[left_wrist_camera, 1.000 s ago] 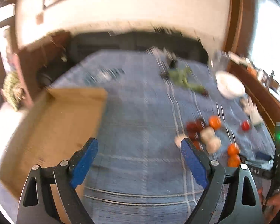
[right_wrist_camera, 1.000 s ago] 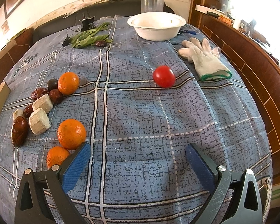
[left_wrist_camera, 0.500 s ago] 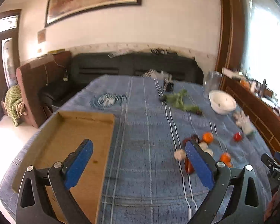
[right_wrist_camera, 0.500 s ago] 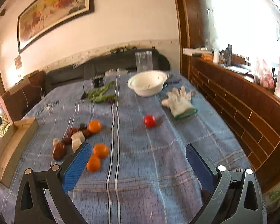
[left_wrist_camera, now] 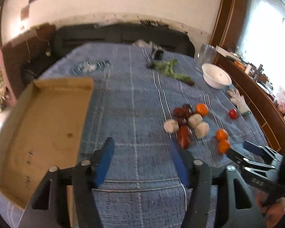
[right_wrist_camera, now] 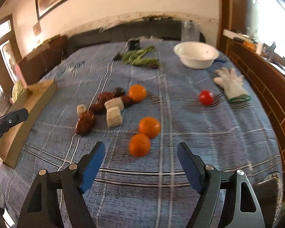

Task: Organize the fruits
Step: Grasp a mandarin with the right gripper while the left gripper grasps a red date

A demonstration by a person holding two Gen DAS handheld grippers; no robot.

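Observation:
On a blue plaid cloth lie three oranges: two close together (right_wrist_camera: 139, 144) (right_wrist_camera: 149, 127) just ahead of my right gripper (right_wrist_camera: 141, 150), one farther back (right_wrist_camera: 137, 92). Dark red fruits (right_wrist_camera: 85, 121) and pale cubes (right_wrist_camera: 114, 116) cluster to their left. A red tomato (right_wrist_camera: 205, 97) lies to the right. My right gripper is open and empty. My left gripper (left_wrist_camera: 141, 150) is open and empty, above the cloth between the cardboard tray (left_wrist_camera: 38, 129) and the fruit cluster (left_wrist_camera: 188, 123). The right gripper also shows in the left wrist view (left_wrist_camera: 256, 159).
A white bowl (right_wrist_camera: 196, 54) stands at the back right with a clear cup (right_wrist_camera: 190, 30) behind it. A white glove (right_wrist_camera: 230, 82) lies near the tomato. Green pods (right_wrist_camera: 140, 57) lie at the back. A wooden ledge (right_wrist_camera: 266, 79) runs along the right.
Both grippers have tilted down and moved closer to the cloth. The two near oranges now lie just ahead of the right gripper. Both stay open.

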